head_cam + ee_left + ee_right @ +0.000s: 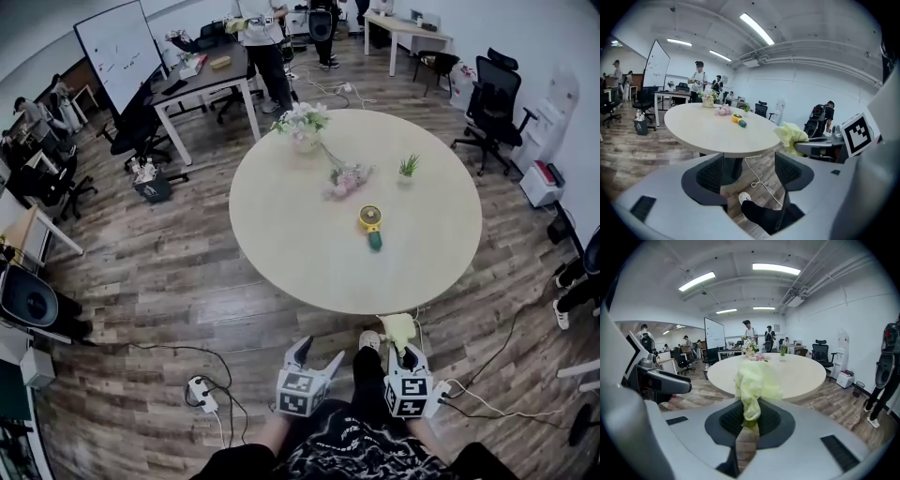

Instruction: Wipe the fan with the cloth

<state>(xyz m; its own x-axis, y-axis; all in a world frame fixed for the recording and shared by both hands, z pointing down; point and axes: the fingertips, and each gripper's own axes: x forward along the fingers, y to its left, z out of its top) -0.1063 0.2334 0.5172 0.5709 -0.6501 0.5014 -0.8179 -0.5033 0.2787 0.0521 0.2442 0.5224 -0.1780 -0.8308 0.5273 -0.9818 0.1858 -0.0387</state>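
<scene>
My left tool (pixel 315 358) gapes wide and holds nothing. I'd bring it up to steady the fan (pixel 371 226), which lies well off on the round surface (pixel 281 225). My right tool (pixel 411 358) is clamped on the cloth (pixel 398 329), and that pinch must be firm for wiping. The fan's grille is too small to make out.

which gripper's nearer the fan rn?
Right, narrowly. Both sit off the table's near edge, short of the fan. The right gripper, holding the cloth, is almost in line with it; the left gripper, open, is further aside.
</scene>
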